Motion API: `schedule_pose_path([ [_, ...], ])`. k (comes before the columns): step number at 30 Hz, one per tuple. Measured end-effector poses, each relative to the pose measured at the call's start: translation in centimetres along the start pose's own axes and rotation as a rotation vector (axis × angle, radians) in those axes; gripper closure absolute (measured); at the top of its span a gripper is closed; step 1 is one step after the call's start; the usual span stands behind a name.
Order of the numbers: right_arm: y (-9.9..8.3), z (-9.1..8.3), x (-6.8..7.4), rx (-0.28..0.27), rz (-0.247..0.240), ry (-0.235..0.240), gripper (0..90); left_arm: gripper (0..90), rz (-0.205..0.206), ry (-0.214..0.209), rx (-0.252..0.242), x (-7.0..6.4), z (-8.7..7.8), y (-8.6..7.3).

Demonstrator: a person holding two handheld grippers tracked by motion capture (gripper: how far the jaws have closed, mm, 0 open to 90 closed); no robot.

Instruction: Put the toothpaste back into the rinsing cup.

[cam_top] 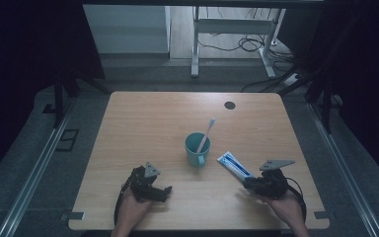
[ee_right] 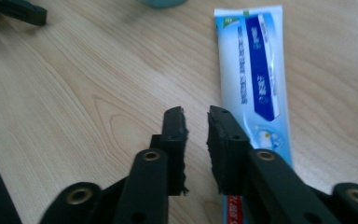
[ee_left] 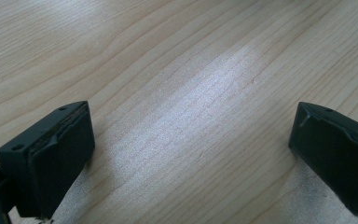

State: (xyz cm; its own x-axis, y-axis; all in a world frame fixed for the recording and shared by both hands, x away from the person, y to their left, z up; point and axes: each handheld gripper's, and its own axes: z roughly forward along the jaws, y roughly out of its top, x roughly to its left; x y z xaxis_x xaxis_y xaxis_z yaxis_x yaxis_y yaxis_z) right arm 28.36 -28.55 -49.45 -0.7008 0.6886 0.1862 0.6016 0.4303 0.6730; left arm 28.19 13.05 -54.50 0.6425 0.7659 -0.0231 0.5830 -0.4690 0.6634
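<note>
On the worktop, right of the teal cup: I see the toothpaste tube, white-blue, flat | right claw nearly closed, empty, beside it | left claw released.

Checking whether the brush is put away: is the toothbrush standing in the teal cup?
Yes, the toothbrush leans upright inside the teal cup.
</note>
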Motion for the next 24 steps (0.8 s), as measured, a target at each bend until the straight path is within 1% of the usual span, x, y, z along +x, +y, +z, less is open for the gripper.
schedule_pose_path([
  [1, 0.1, -0.2, -0.1, -0.005, -0.006, 0.0, 70.9, 0.3, 0.001, -0.001, 0.0, 0.0, 0.0, 0.0],
  [3, 0.3, -0.4, -0.2, -0.003, 0.01, -0.006, 66.8, 0.4, 0.002, -0.001, 0.0, 0.0, 0.0, 0.0],
  [4, 0.3, -0.5, -0.2, -0.002, 0.006, -0.011, 64.8, 0.5, 0.002, -0.001, 0.0, 0.0, 0.0, 0.0],
  [7, 0.6, -0.6, -0.3, 0.007, 0.001, -0.039, 55.8, 0.4, 0.002, -0.001, 0.0, 0.0, 0.0, 0.0],
  [10, 0.9, -0.5, -0.5, 0.04, 0.003, -0.064, 49.2, 0.4, 0.001, -0.001, -0.001, 0.0, 0.0, 0.0],
  [13, 1.2, -0.4, -0.8, 0.062, 0.011, -0.077, 43.9, 0.5, -0.002, -0.001, -0.002, 0.0, 0.0, 0.0],
  [19, 1.8, 0.1, -1.4, 0.125, 0.014, -0.099, 38.4, 0.5, -0.004, -0.002, -0.002, 0.0, 0.0, 0.0],
  [24, 2.2, 0.6, -1.9, 0.189, 0.005, -0.114, 35.1, 0.5, -0.005, -0.001, -0.002, 0.0, 0.0, 0.0],
])
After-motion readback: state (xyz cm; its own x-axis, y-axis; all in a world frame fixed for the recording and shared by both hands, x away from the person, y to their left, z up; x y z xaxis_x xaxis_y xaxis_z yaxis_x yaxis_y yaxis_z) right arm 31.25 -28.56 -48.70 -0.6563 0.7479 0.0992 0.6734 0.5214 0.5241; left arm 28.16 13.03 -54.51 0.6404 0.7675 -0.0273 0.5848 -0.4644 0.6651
